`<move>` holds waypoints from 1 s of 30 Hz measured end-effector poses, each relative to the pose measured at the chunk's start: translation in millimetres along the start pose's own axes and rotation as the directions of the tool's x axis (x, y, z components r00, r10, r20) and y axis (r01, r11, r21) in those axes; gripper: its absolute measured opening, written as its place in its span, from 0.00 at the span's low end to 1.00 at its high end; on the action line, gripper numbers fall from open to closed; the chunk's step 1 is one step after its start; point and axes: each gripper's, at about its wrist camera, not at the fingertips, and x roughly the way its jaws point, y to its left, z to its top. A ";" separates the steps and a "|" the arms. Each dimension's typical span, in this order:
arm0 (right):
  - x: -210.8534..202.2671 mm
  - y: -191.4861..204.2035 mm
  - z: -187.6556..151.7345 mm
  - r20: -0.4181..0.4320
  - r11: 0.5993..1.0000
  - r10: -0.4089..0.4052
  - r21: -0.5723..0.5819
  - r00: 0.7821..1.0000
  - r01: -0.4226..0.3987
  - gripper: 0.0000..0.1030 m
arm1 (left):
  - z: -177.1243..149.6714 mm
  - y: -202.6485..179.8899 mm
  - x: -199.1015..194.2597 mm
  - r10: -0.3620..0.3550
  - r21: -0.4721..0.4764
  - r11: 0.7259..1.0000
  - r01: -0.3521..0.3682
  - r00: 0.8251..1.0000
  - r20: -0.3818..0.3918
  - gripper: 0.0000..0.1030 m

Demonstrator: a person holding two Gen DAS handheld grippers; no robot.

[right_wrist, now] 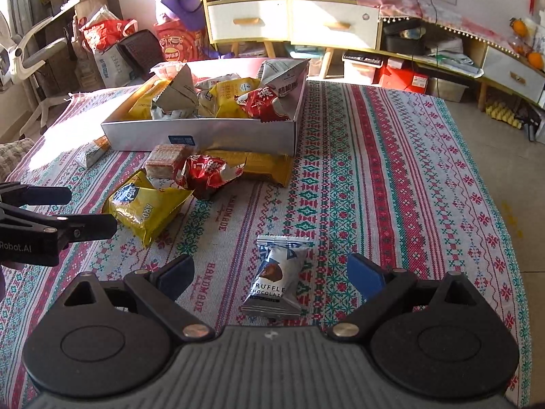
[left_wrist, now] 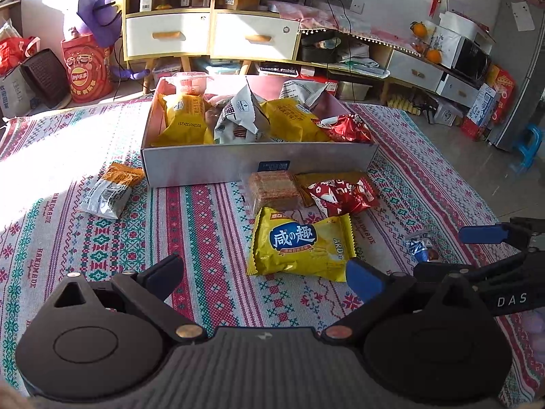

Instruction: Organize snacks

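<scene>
A grey cardboard box (left_wrist: 218, 167) holds several snack packs; it also shows in the right wrist view (right_wrist: 238, 136). On the cloth in front of it lie a yellow pack (left_wrist: 301, 243), a red pack (left_wrist: 344, 194), a clear-wrapped wafer block (left_wrist: 272, 187) and an orange-and-white pack (left_wrist: 109, 192). My left gripper (left_wrist: 269, 272) is open, just short of the yellow pack. My right gripper (right_wrist: 270, 272) is open, with a silver truffle chocolate pack (right_wrist: 276, 279) lying between its fingers. That pack also shows in the left wrist view (left_wrist: 420, 245).
The patterned cloth (right_wrist: 391, 187) covers the table. The right gripper's fingers (left_wrist: 483, 235) show at the right edge of the left wrist view. The left gripper's fingers (right_wrist: 68, 228) show at the left of the right wrist view. Cabinets and bags stand beyond the table.
</scene>
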 end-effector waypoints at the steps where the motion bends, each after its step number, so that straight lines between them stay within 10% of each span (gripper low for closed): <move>1: 1.1 -0.2 -1.9 0.000 1.000 -0.001 -0.004 1.000 0.001 0.93 | 0.2 -1.6 0.6 -0.003 0.002 1.000 0.003 1.000 0.003 1.00; 30: 9.1 1.1 -14.4 0.010 0.996 0.018 -0.092 1.000 -0.017 0.81 | 8.2 -32.9 35.2 0.031 0.066 0.997 -0.027 0.998 -0.063 0.92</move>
